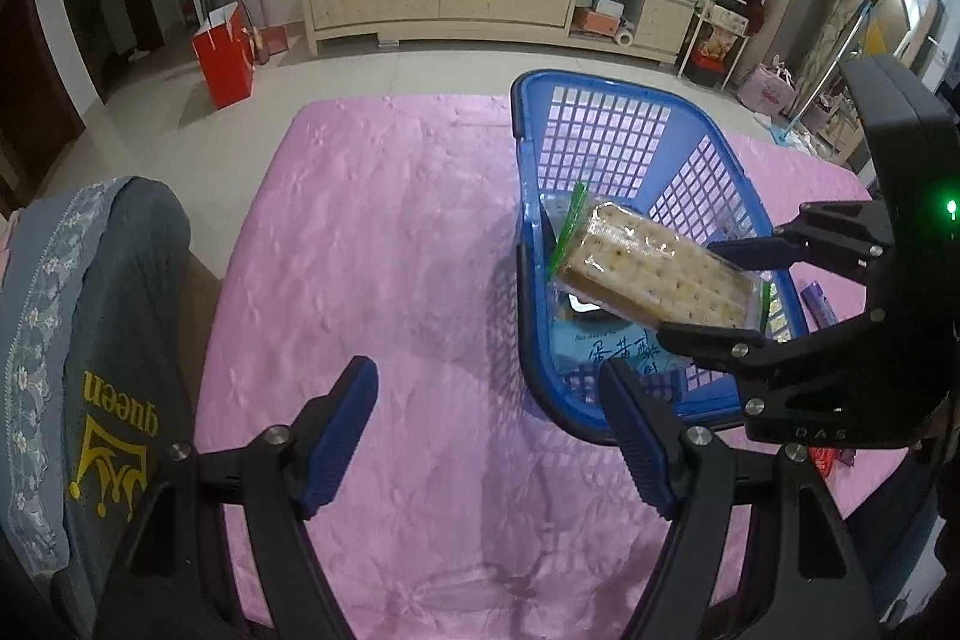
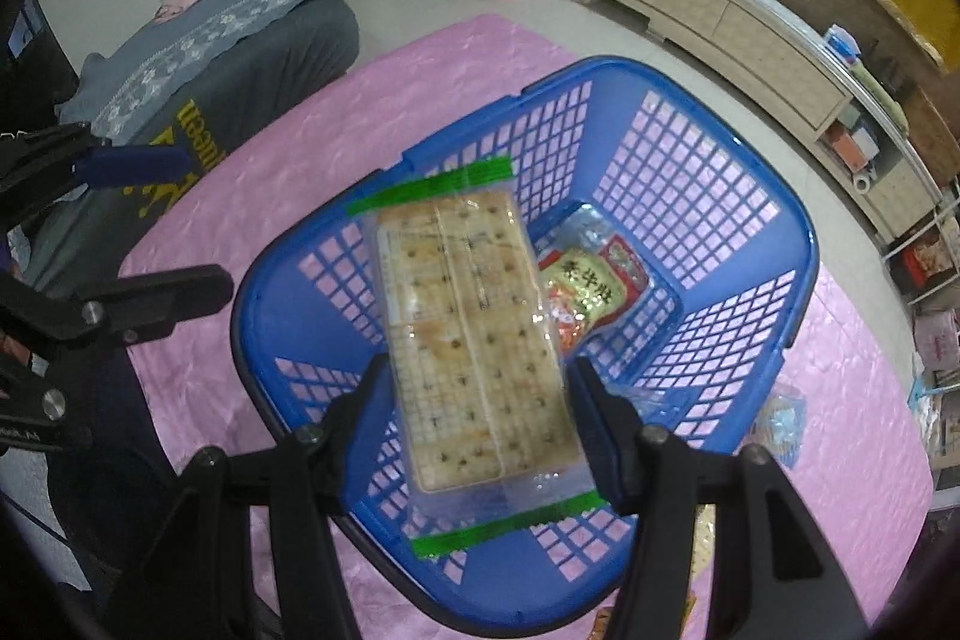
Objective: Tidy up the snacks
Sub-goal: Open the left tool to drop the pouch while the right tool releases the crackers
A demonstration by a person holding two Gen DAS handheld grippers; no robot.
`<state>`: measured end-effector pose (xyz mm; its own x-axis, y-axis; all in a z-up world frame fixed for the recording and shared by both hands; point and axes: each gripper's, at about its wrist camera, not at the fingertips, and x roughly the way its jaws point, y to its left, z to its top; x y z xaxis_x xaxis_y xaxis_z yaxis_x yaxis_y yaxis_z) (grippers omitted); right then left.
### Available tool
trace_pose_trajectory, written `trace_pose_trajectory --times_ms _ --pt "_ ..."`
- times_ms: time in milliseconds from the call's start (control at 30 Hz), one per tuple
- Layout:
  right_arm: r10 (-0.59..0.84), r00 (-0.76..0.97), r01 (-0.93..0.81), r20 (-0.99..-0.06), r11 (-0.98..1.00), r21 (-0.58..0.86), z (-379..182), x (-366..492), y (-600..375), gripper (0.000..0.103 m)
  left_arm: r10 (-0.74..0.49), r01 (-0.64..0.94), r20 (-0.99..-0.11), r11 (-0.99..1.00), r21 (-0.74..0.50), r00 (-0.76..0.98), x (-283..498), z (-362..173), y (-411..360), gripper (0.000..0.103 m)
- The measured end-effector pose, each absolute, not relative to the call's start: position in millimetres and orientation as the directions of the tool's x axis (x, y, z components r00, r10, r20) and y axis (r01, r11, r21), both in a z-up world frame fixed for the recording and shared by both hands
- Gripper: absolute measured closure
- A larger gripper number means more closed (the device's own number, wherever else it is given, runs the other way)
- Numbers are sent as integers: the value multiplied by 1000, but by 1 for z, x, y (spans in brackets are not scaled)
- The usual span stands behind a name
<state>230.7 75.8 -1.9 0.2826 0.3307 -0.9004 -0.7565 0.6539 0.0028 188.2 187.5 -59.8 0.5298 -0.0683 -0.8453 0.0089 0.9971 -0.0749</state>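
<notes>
A blue plastic basket (image 1: pixel 606 148) (image 2: pixel 690 196) stands on the pink tablecloth (image 1: pixel 390 232). My right gripper (image 2: pixel 480 400) (image 1: pixel 720 292) is shut on a clear cracker pack with green end seals (image 2: pixel 474 334) (image 1: pixel 654 274) and holds it over the basket's inside. A red and yellow snack packet (image 2: pixel 594 286) lies on the basket floor, and a blue packet with writing (image 1: pixel 606 346) shows under the crackers. My left gripper (image 1: pixel 486 430) is open and empty above the cloth, left of the basket; it also shows at the left of the right wrist view (image 2: pixel 150 226).
A grey "queen" cushion (image 1: pixel 102 340) (image 2: pixel 228 58) lies at the table's left. Loose snacks lie right of the basket: a purple pack (image 1: pixel 819 301), a red pack (image 1: pixel 822 460), a pale blue wrapper (image 2: pixel 780 418). A cabinet (image 1: pixel 480 4) and red bag (image 1: pixel 225 52) stand on the floor beyond.
</notes>
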Motion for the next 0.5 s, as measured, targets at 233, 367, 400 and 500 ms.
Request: trace_pose_trajectory --times_ms 233,367,400,500 --pt "310 230 -781 -922 624 15 -9 231 81 32 -77 23 -840 997 -77 537 184 -56 180 29" --pt "341 242 -774 -908 632 31 5 226 71 19 -86 38 -834 996 -79 544 180 -52 173 29" --pt "343 253 -771 -905 636 25 8 225 69 18 -86 37 -833 996 -78 546 178 -51 171 29" --pt "340 296 -754 -893 656 0 22 218 57 18 -85 40 -826 996 -75 557 172 -45 165 29"
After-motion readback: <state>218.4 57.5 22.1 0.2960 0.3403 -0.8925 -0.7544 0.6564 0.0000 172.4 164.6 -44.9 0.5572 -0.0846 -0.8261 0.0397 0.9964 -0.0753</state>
